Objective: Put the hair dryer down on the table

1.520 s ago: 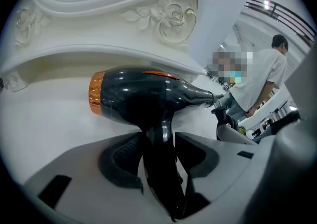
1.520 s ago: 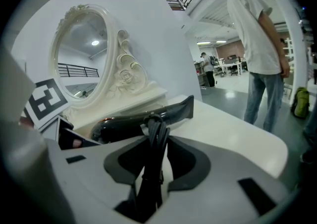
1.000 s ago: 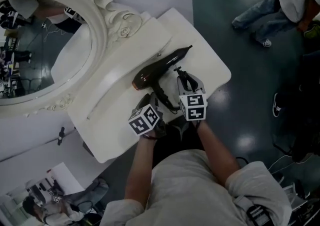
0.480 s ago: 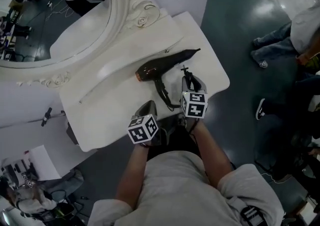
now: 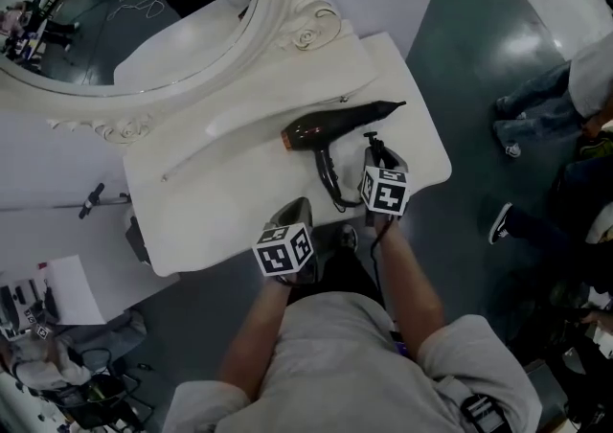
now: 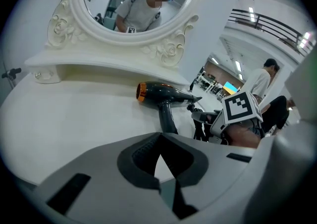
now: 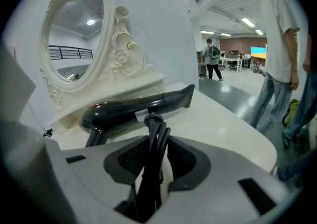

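At the bottom centre of the frame the right claw (image 7: 157,162) has its jaws closed on a bundle of black cord (image 7: 155,141), which stands upright between them. Just behind it, across the middle, the black hair dryer (image 7: 133,108) lies on its side on the white worktop (image 7: 223,126), nozzle toward the right and rounded rear toward the left. An ornate white oval mirror (image 7: 74,34) fills the upper left, a person in a white shirt and jeans (image 7: 280,44) stands at the right edge, and another person (image 7: 214,60) is far off in the hall beyond.
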### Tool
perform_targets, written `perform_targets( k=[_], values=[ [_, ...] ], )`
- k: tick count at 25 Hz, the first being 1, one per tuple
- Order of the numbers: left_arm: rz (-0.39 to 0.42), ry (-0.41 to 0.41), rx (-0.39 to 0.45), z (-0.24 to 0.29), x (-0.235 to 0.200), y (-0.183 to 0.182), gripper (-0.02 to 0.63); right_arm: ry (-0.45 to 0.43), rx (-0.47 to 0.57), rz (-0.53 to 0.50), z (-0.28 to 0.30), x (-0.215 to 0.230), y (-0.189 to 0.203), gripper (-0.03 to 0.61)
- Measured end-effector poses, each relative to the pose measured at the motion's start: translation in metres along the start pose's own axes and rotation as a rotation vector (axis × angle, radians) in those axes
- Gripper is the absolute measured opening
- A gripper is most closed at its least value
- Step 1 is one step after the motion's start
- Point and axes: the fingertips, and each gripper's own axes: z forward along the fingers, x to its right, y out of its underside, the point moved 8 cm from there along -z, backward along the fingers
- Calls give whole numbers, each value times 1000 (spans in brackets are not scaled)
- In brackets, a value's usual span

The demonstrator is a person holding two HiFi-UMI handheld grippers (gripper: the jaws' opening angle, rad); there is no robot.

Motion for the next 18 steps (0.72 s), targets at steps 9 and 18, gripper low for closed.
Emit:
perform_targets(
  k=[9, 18],
  values=[
    [-11, -7, 2, -6, -2, 6, 8, 11, -9, 1, 1, 1, 0, 121],
    [-25, -20, -1, -13, 0, 19, 8, 16, -19, -3, 2, 4, 2, 126]
  ],
)
